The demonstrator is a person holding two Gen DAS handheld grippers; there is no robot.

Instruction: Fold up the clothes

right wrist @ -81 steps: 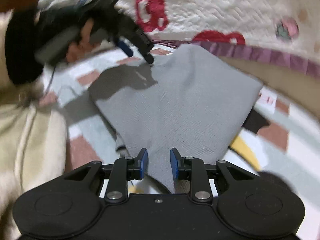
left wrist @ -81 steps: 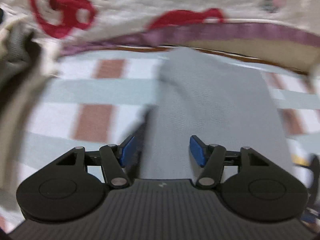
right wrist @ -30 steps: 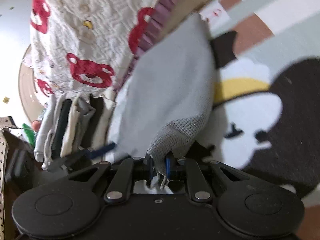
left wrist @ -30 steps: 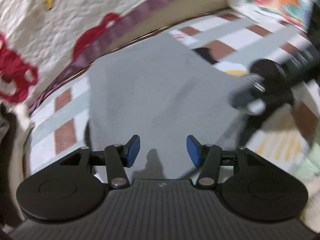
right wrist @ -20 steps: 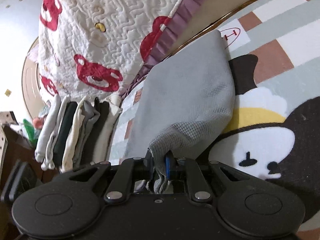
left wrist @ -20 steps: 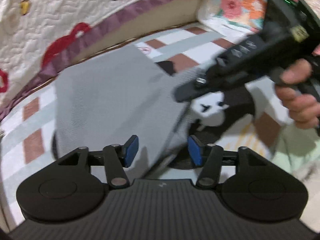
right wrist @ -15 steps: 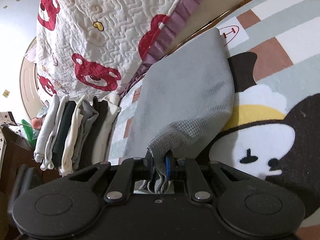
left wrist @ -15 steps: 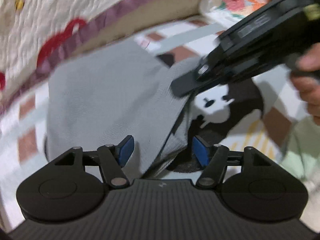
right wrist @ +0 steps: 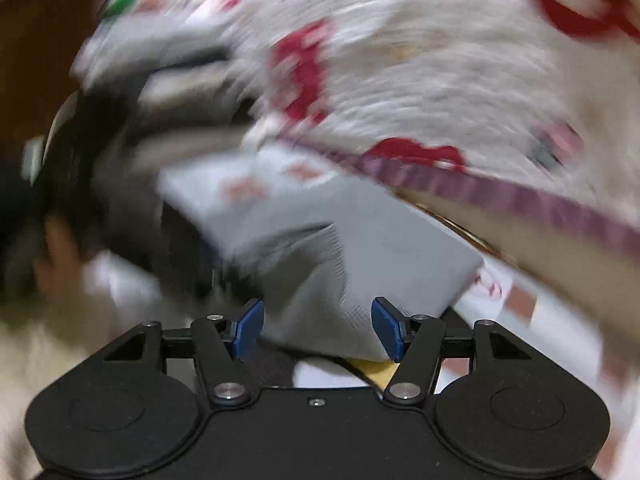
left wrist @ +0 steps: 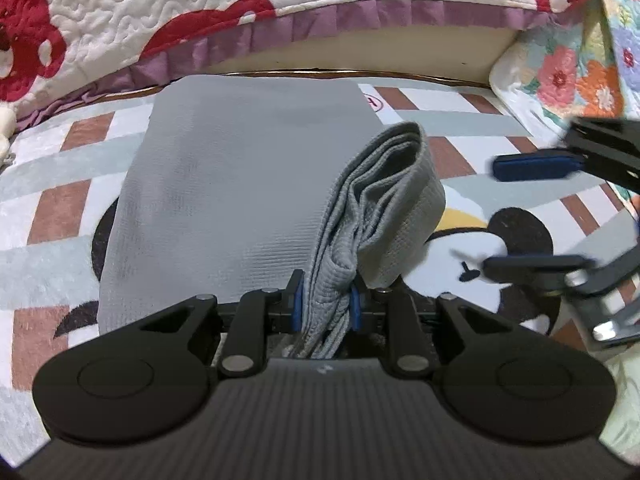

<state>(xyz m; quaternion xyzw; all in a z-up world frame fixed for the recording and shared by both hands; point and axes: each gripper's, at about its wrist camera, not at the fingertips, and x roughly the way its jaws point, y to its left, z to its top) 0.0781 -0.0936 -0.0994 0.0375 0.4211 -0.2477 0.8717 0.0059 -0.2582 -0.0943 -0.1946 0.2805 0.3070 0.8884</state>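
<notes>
A grey knit garment (left wrist: 240, 184) lies folded on the patterned rug, its far edge by the bed. My left gripper (left wrist: 325, 304) is shut on the bunched near right corner of the garment, which stands up in a thick fold (left wrist: 396, 200). My right gripper (right wrist: 318, 328) is open and empty, just in front of the garment (right wrist: 360, 264) in a blurred right wrist view. It also shows in the left wrist view (left wrist: 536, 216) at the right, jaws apart, clear of the cloth.
The rug (left wrist: 60, 208) has brown and grey stripes and a penguin figure (left wrist: 500, 240). A quilt with red bears (left wrist: 160, 12) hangs over the bed edge behind. A floral cloth (left wrist: 568, 76) lies at the far right. A stack of folded clothes (right wrist: 180, 80) shows blurred at left.
My right gripper let go of the garment's corner and opened, swinging away. My left gripper closed on that same bunched corner.
</notes>
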